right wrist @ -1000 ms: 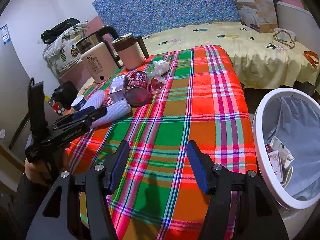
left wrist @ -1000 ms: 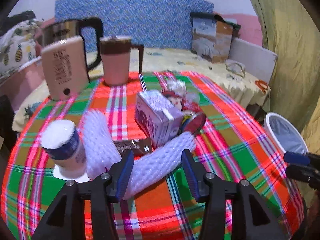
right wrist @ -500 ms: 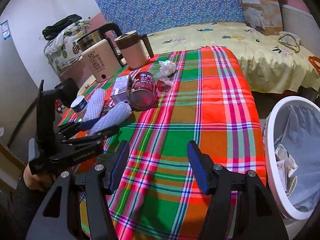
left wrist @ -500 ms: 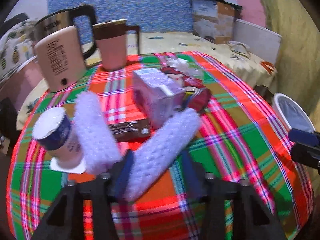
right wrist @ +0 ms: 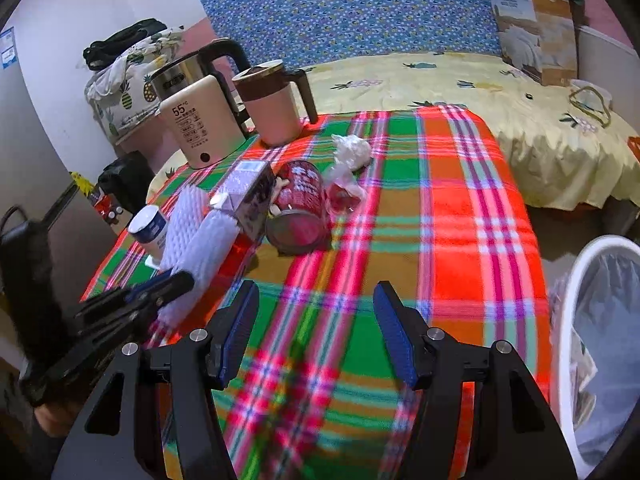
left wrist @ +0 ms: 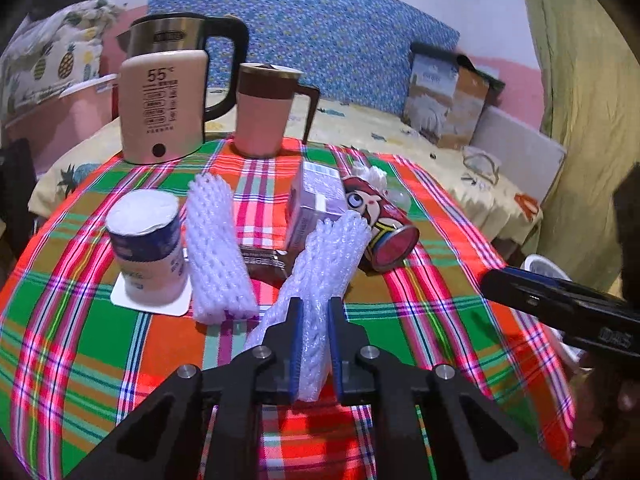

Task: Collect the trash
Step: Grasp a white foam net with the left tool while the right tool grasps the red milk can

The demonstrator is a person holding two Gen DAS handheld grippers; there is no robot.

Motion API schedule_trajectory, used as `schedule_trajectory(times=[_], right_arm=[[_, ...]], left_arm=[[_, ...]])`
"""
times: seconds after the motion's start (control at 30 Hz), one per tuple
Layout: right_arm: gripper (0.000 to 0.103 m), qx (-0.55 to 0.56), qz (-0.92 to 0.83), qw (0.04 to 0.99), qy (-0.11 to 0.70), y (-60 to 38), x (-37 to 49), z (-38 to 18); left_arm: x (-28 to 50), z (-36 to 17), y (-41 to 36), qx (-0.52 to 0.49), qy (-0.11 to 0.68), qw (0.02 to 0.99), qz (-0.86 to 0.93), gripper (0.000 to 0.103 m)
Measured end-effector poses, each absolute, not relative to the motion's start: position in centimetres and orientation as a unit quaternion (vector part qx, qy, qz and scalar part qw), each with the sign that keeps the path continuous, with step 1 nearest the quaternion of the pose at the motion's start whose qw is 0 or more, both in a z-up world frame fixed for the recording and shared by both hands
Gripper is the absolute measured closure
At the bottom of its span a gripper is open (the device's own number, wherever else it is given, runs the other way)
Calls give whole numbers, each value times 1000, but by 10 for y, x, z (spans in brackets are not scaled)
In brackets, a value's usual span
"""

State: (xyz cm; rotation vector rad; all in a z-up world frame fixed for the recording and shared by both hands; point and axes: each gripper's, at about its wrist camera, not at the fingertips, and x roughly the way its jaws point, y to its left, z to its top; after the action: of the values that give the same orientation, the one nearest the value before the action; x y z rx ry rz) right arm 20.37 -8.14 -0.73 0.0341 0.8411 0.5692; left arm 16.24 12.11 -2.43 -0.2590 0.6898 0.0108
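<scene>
Desk [right wrist: 440, 216] with plaid cloth carries the clutter; bin [right wrist: 576, 280] stands off its right edge. Foam sleeve [left wrist: 320, 264] lies long axis straight away from the left claw [left wrist: 314, 344], whose jaws have just been closing and now pinch its near end. Right claw [right wrist: 316, 332] gapes empty, nearer the bin. Only the right view shows trash inside the bin; the left shows the pinch.
</scene>
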Motion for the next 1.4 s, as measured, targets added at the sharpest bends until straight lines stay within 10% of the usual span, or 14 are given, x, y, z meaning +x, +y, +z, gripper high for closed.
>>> schedule_trajectory(times=[1.4], right_arm=[[49,62,263,863,427,-108,186,-24]], left_arm=[[137,-22,103,-143,339,930,-9,91]])
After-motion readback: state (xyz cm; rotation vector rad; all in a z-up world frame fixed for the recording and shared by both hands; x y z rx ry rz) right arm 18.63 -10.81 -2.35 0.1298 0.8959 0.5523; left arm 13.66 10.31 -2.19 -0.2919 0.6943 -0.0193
